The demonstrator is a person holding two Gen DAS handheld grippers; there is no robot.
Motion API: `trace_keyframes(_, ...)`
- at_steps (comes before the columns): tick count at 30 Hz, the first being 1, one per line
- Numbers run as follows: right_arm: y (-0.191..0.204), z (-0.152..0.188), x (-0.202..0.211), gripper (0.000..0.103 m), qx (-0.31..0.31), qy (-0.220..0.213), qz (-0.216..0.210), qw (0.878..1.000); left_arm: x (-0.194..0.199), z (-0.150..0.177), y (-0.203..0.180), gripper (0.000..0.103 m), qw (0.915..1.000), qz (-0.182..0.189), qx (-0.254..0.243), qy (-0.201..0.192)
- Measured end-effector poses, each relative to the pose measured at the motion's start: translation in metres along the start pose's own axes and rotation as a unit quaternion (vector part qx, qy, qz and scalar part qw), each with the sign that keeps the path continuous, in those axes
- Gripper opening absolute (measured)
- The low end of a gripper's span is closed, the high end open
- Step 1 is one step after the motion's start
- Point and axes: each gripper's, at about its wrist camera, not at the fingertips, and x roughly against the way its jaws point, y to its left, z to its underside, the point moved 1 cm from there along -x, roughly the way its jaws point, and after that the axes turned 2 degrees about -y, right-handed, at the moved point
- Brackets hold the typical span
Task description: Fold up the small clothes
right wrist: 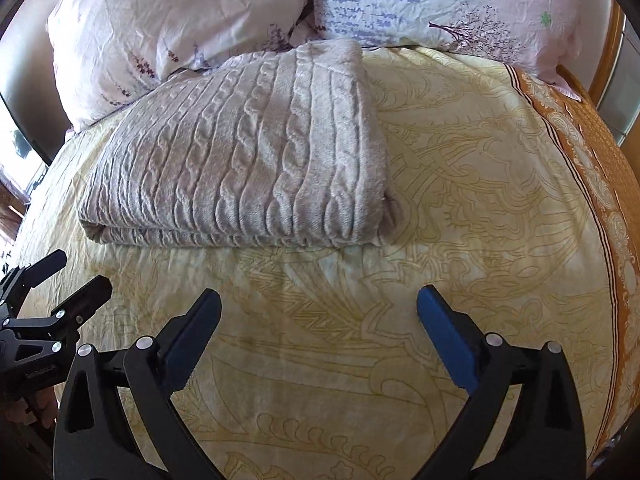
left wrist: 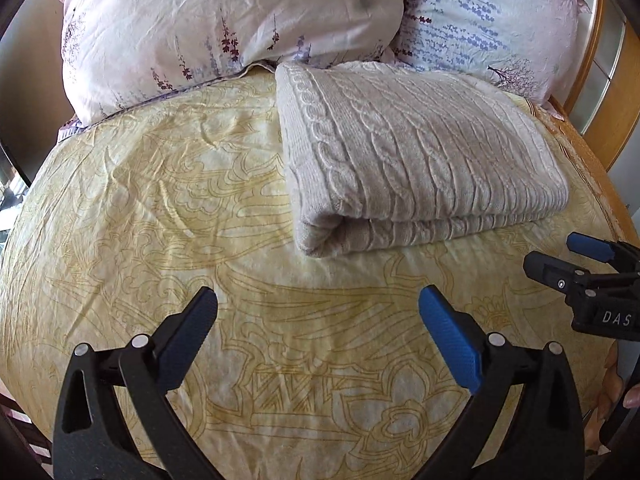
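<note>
A folded beige cable-knit garment (left wrist: 416, 152) lies on the yellow patterned bedspread (left wrist: 160, 216), its folded edge toward me. It also shows in the right wrist view (right wrist: 248, 160). My left gripper (left wrist: 318, 312) is open and empty, hovering above the bedspread short of the garment's near edge. My right gripper (right wrist: 318, 312) is open and empty, also short of the garment and a little to its right. The right gripper shows at the right edge of the left wrist view (left wrist: 560, 258), and the left gripper at the left edge of the right wrist view (right wrist: 78, 276).
Two floral pillows (left wrist: 224, 28) (left wrist: 488, 20) lie against the headboard behind the garment. An orange patterned border (right wrist: 592, 168) runs down the bed's right side, beside a wooden bed frame (left wrist: 608, 92).
</note>
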Motion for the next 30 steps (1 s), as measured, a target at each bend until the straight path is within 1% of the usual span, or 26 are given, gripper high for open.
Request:
trace_keyframes(3, 0.005, 0.003, -0.003, 0.102, 0.01, 0.005, 0.01, 1.0, -0.009, 0.0, 0.003, 0.101, 0.9996, 0.001, 0.019, 0.021)
trace_keyframes(4, 0.006, 0.003, -0.004, 0.102, 0.014, 0.007, 0.012, 1.0, -0.008, 0.0, 0.001, 0.101, 0.9997, -0.002, 0.016, 0.017)
trace_keyframes(8, 0.012, 0.002, -0.009, 0.102, 0.037, 0.012, 0.033, 0.999, -0.01, -0.002, -0.003, 0.101, 0.9996, -0.016, 0.008, 0.022)
trace_keyframes(14, 0.011, 0.002, -0.01, 0.102, 0.022, 0.022, 0.038, 0.999, -0.012, -0.003, -0.003, 0.101, 0.9987, -0.03, 0.019, 0.036)
trace_keyframes(17, 0.011, 0.001, -0.01, 0.102, 0.007, 0.034, 0.047, 0.998, -0.014, -0.006, -0.002, 0.101, 0.9979, -0.032, 0.022, 0.051)
trace_keyframes(21, 0.011, 0.0, -0.011, 0.102, 0.004, 0.037, 0.048, 0.998, -0.016, -0.009, -0.001, 0.101, 0.9973, -0.031, 0.02, 0.063)
trace_keyframes(30, 0.011, 0.002, -0.011, 0.102, 0.001, 0.033, 0.051, 0.998, -0.016, -0.008, 0.0, 0.101, 0.9976, -0.026, 0.016, 0.063)
